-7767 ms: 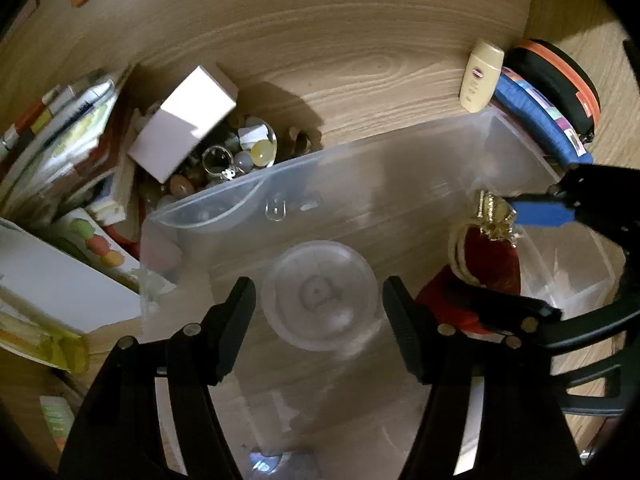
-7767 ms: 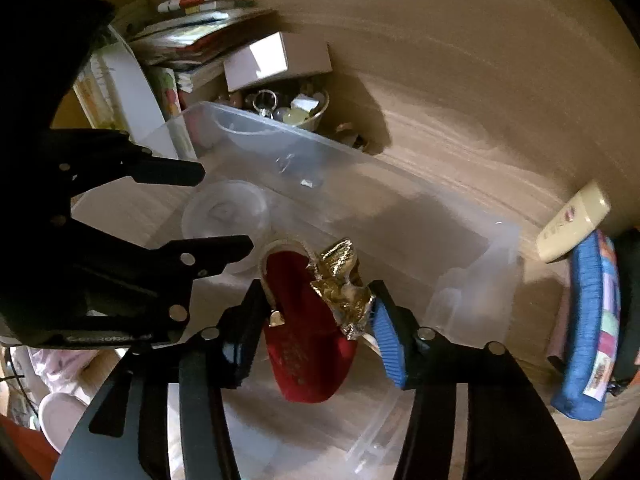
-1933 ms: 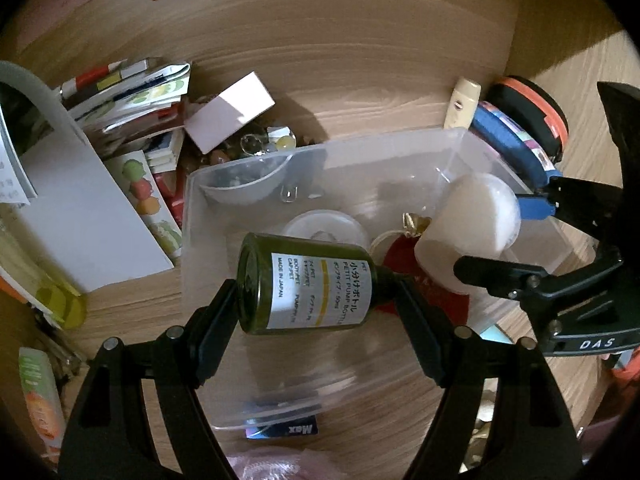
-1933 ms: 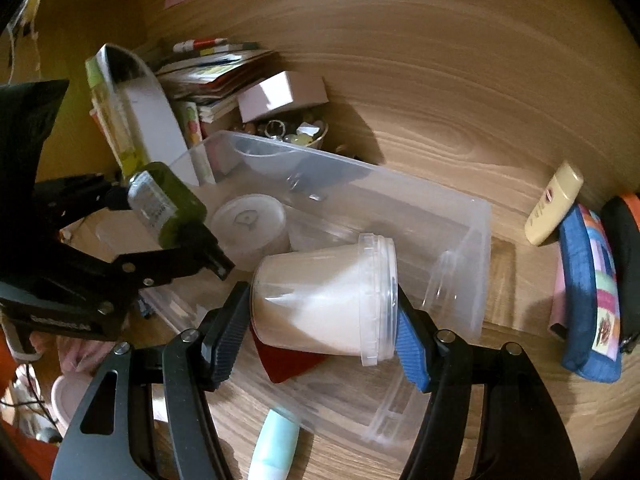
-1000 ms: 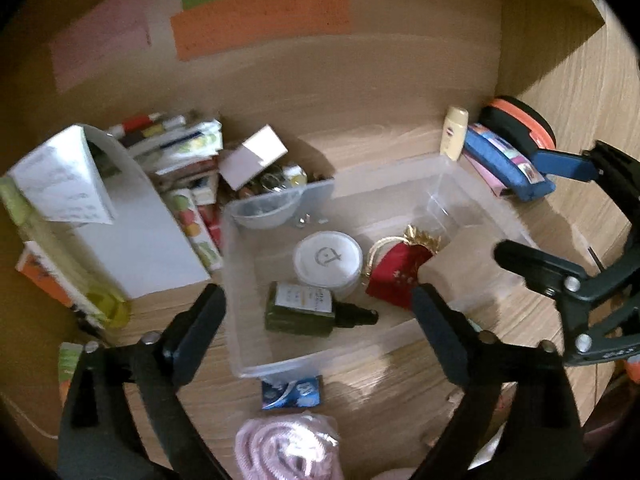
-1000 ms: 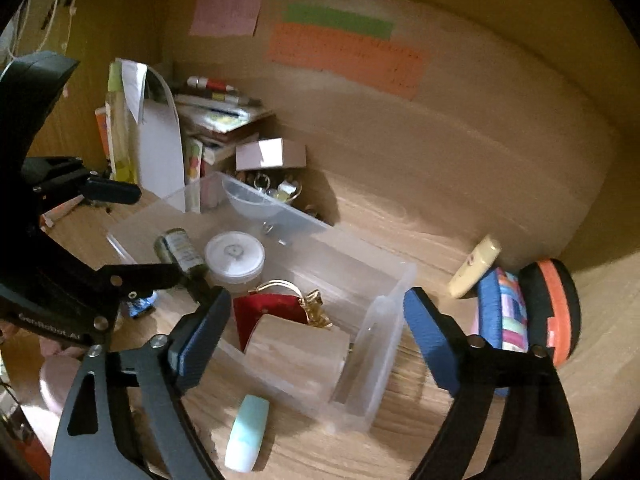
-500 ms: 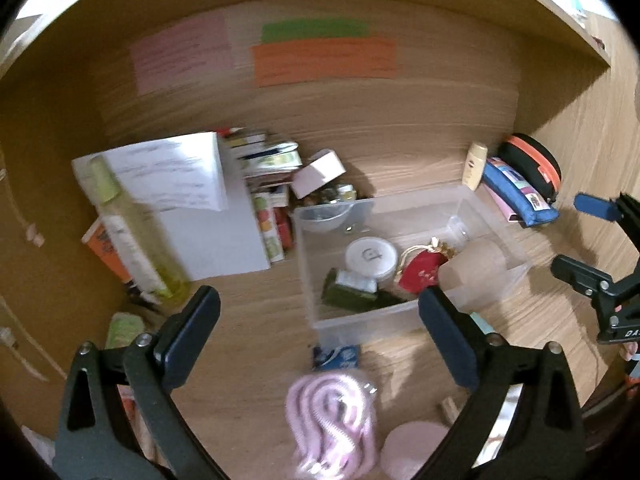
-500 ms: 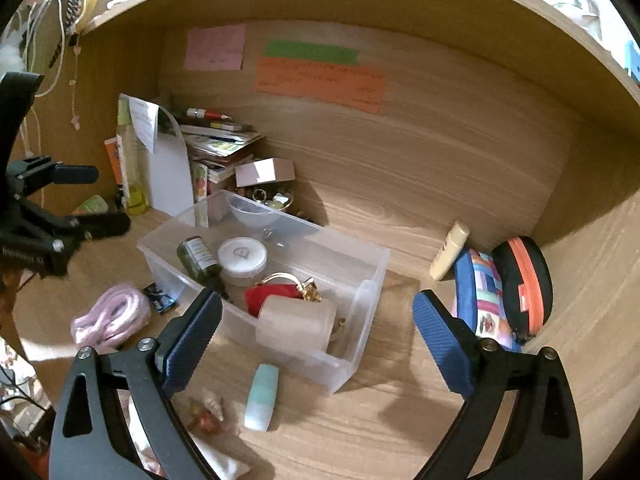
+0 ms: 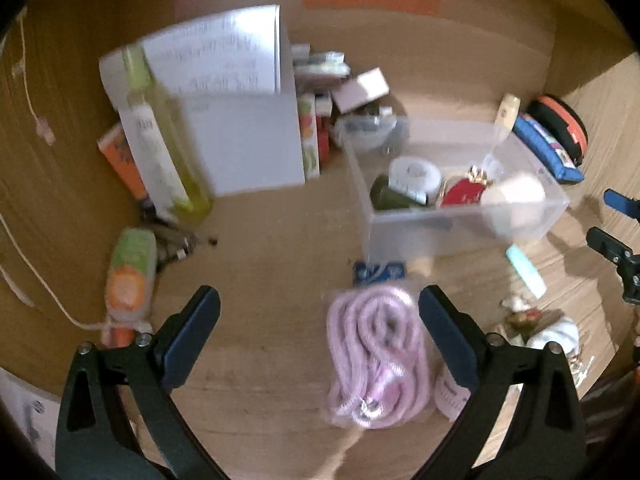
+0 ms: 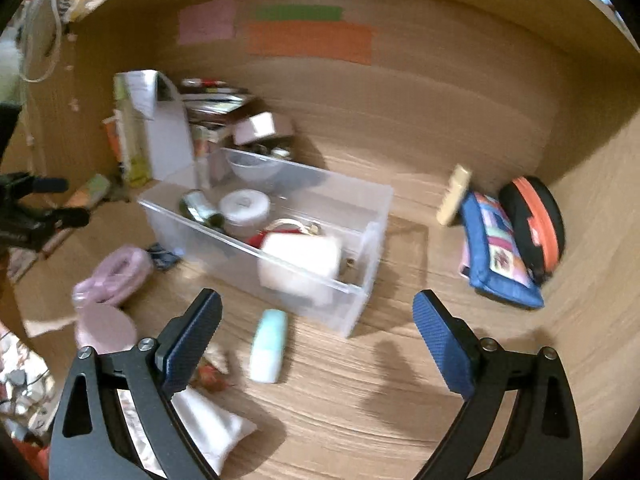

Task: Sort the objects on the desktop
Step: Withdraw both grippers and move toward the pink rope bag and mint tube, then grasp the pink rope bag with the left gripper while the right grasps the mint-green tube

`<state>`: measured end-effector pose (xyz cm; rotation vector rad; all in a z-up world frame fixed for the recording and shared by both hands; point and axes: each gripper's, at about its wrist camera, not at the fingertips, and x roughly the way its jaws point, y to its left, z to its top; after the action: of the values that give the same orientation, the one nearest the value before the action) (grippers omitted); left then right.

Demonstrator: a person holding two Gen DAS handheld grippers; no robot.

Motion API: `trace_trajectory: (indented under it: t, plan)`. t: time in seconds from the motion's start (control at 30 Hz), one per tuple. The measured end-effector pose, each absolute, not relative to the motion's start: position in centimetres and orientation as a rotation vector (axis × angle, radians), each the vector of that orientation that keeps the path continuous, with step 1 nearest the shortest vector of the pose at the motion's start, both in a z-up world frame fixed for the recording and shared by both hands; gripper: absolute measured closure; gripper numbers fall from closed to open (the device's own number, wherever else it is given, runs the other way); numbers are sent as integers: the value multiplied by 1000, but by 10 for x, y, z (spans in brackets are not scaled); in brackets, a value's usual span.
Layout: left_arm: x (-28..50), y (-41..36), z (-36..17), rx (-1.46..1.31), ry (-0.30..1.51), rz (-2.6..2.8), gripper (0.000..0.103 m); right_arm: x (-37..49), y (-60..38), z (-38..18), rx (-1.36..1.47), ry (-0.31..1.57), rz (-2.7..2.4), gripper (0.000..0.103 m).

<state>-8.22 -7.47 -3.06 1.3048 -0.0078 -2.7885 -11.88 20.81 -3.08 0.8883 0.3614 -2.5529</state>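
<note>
My left claw (image 9: 318, 312) is spread wide and holds nothing; my right claw (image 10: 318, 320) is the same, released and empty above the desk (image 10: 360, 380). No word about what comes next is certain, but I judge each claw is looking for a new thing to pick.

Just ahead of my left claw, close to its right finger, lies the pink cord (image 9: 376, 354), coiled in a loose bundle. Its long axis runs away from me, toward the clear box (image 9: 460, 216). To grasp it well I think I should come down over the middle of the coil and close across the short side, so that the loops do not slip out.

Just ahead of my right claw, a little toward its left finger, lies the small mint tube (image 10: 268, 346) flat on the desk. Its long axis also runs away from me, and its far end points to the near wall of the box, which stands just behind it. The picture is blurred, so I cannot tell which end is the cap. I would close on its middle, across the narrow side.

The box is further ahead of both claws and already holds a green bottle (image 9: 390, 198), a white jar (image 9: 414, 174), a red pouch (image 9: 460, 194) and a pale tub (image 10: 298, 266).
</note>
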Motion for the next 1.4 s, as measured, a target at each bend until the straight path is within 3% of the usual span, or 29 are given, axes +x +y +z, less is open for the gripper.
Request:
trace_trajectory:
  t: [0.23, 0.37, 0.73, 0.8, 1.03, 1.13, 1.2, 1.33, 1.4]
  plan:
    - [-83, -70, -65, 1437, 56, -2762, 2, -132, 207, -70, 1036, 293, -2451, 11]
    - [-85, -63, -78, 1487, 87, -2762, 2, -137, 201, -87, 1093, 304, -2403, 23]
    - [-102, -52, -105, 1638, 76, -2731, 2, -143, 187, -105, 1114, 363, -2367, 27]
    - [-103, -57, -108, 1643, 90, -2719, 2, -145, 185, -108, 1127, 367, -2348, 37]
    - [-101, -57, -110, 1575, 71, -2744, 2, -155, 178, -116, 1156, 371, -2298, 47]
    - [-101, -59, -109, 1550, 83, -2767, 2, -158, 176, -120, 1175, 327, -2251, 59]
    - [-100, -57, -110, 1529, 59, -2773, 6, -156, 173, -120, 1158, 365, -2271, 63]
    - [-99, -49, -108, 1496, -8, -2809, 27, -154, 169, -122, 1141, 402, -2267, 69]
    - [-99, -47, -108, 1490, -12, -2822, 31, -154, 167, -121, 1134, 412, -2258, 76]
